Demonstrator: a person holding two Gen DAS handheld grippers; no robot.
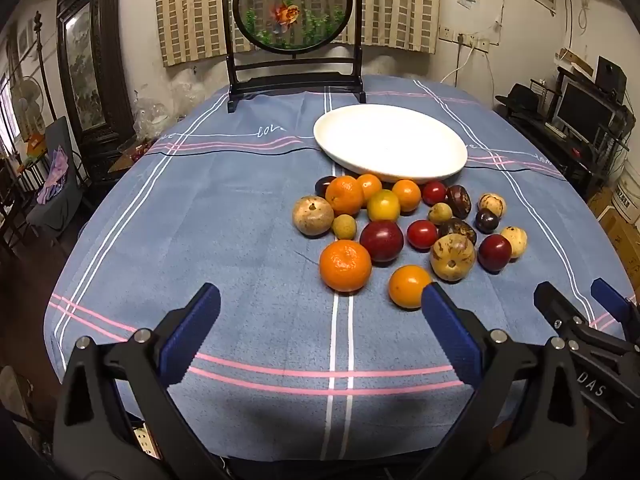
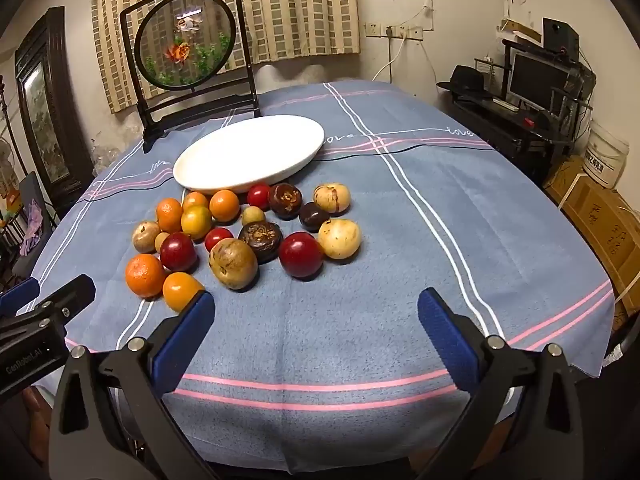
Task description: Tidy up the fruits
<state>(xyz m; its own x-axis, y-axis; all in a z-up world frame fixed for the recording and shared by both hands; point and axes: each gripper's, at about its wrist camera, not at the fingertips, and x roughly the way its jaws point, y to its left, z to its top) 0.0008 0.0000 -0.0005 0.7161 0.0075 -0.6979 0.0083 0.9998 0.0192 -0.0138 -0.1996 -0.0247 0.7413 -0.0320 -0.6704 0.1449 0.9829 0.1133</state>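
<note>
The fruits (image 1: 400,224) lie in a loose heap on the bench (image 1: 240,240), just in front of the white plate (image 1: 390,146), and the farthest of them touch or nearly touch its near rim. The plate is bare, so by my reading none of the sorting has begun. You have oranges and mandarins on the left side of the heap, dark red plums through the middle, and brown, pale and near-black fruits to the right, all mixed at the edges. The nearest orange fruit (image 1: 408,286) sits just beyond your left gripper (image 1: 320,320), close to its right-hand fingertip.

Both tools hang over the near edge of the bench, tilted down toward the heap. Your left gripper has its jaws wide apart with nothing between them. Your right gripper (image 2: 316,324) is the same: spread wide, empty, only cloth between the blue pads (image 2: 448,336). That wide stance suits the bigger round fruit, which I judge will roll if nudged off-centre.

Writing: the blue checked cloth (image 2: 400,240) carries the word "love" stitched in white along its stripes. The left tool's body, seen from the right wrist, reads "GenRobot.AI"; the right tool's body, seen from the left wrist, shows "DAS", the rest cut off.

Behind the plate stands a round goldfish screen (image 1: 294,8) in a dark frame.
</note>
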